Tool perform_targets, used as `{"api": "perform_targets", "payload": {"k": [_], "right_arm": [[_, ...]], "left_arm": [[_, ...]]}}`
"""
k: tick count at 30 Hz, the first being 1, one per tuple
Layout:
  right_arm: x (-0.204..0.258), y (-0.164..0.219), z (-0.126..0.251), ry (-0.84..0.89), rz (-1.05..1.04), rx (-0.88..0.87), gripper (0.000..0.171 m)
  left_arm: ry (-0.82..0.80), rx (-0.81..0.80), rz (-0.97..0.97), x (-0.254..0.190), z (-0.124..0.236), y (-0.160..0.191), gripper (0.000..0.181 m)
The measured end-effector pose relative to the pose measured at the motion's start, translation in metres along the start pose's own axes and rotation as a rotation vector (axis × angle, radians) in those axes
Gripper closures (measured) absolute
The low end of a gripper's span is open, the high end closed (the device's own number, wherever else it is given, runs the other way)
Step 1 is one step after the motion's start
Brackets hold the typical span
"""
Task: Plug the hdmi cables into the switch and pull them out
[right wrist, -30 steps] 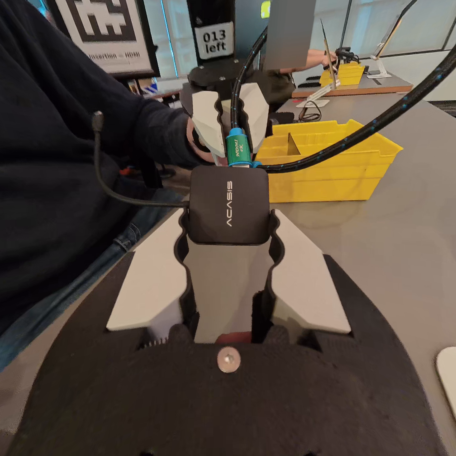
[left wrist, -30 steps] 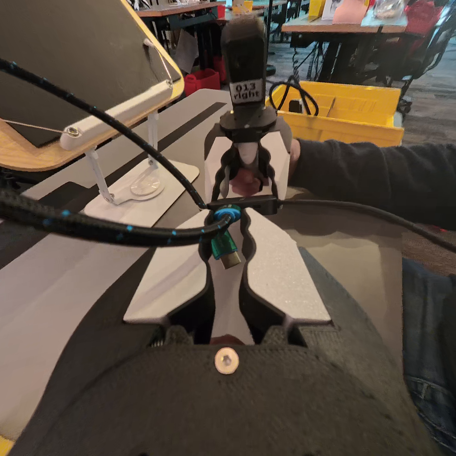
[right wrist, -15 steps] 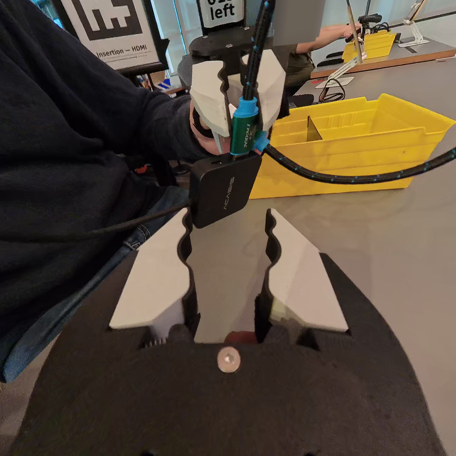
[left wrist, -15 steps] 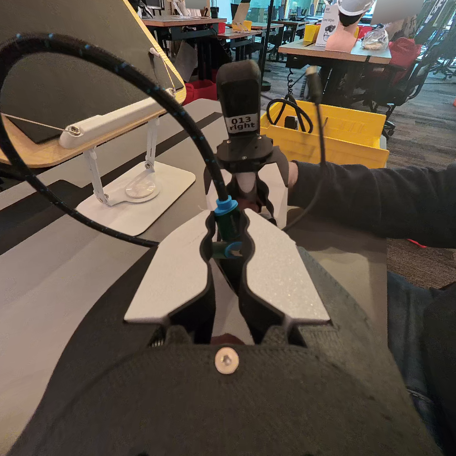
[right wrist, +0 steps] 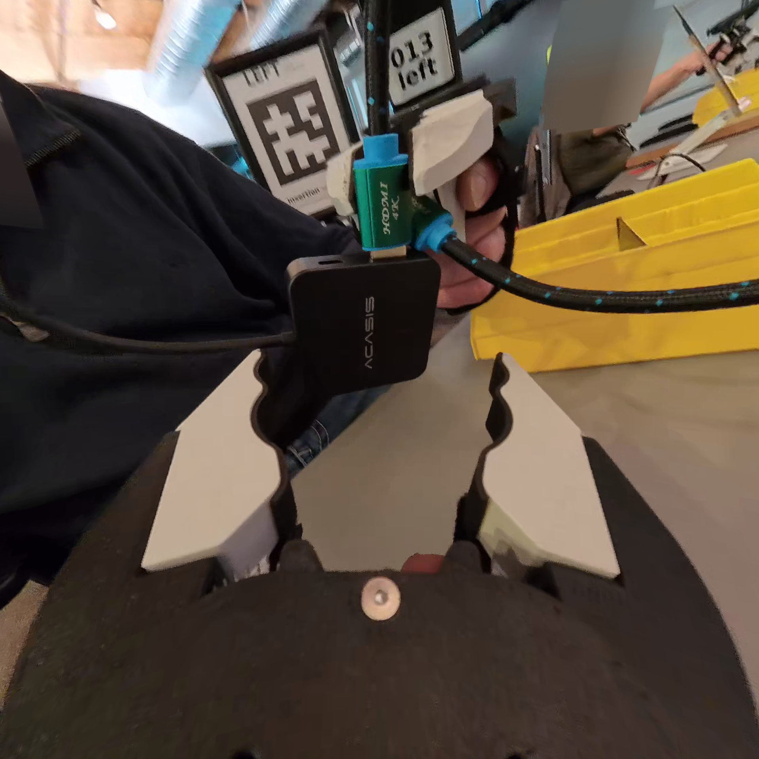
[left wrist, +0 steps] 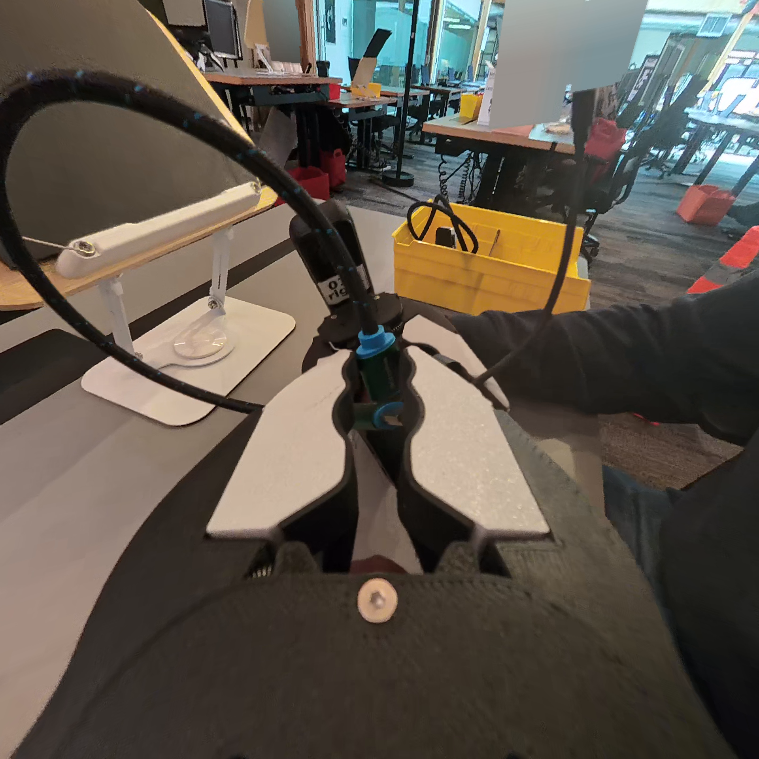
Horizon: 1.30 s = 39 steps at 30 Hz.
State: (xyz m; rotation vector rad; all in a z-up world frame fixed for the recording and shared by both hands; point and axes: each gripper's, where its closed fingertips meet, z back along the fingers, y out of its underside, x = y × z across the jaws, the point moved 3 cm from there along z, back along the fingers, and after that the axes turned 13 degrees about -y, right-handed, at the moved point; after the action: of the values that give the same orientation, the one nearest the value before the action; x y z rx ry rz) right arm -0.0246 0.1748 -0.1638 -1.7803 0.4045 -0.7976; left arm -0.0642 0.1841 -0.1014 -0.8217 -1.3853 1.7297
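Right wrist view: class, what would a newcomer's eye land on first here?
The green plug, pinched in the left gripper, stands upright in the top edge of the black switch, off the table. The right gripper gapes open just below it. A yellow bin glows behind.

The left hand-held gripper point(left wrist: 378, 394) has its two white fingers point(left wrist: 287, 451) closed tight, pinching the green plug between their tips, raised above the desk. The right hand-held gripper point(right wrist: 378, 394) faces it with fingers point(right wrist: 221, 472) spread wide, nothing between them. A dark sleeve point(left wrist: 616, 353) reaches in from the right.
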Motion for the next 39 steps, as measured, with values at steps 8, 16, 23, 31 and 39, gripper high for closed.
{"api": "perform_targets", "payload": {"k": [8,16,23,31,39], "right_arm": [[-0.004,0.01,-0.011,-0.017,-0.023,0.006,0.054],[-0.012,-0.005,-0.017,0.236,0.13,0.049,0.11],[-0.019,-0.01,0.008,0.481,0.19,0.088,0.16],[-0.015,-0.006,0.011,0.538,0.188,0.166,0.16],[-0.016,-0.006,0.003,0.544,0.18,0.177,0.16]], "left_arm": [[-0.036,-0.012,0.011,0.004,-0.002,0.0,0.164],[-0.092,-0.043,0.015,0.006,-0.003,-0.002,0.163],[-0.163,-0.036,-0.01,0.01,-0.004,-0.001,0.169],[-0.141,-0.025,0.012,0.006,-0.009,0.002,0.169],[-0.089,-0.052,0.078,0.002,-0.01,0.003,0.169]]}}
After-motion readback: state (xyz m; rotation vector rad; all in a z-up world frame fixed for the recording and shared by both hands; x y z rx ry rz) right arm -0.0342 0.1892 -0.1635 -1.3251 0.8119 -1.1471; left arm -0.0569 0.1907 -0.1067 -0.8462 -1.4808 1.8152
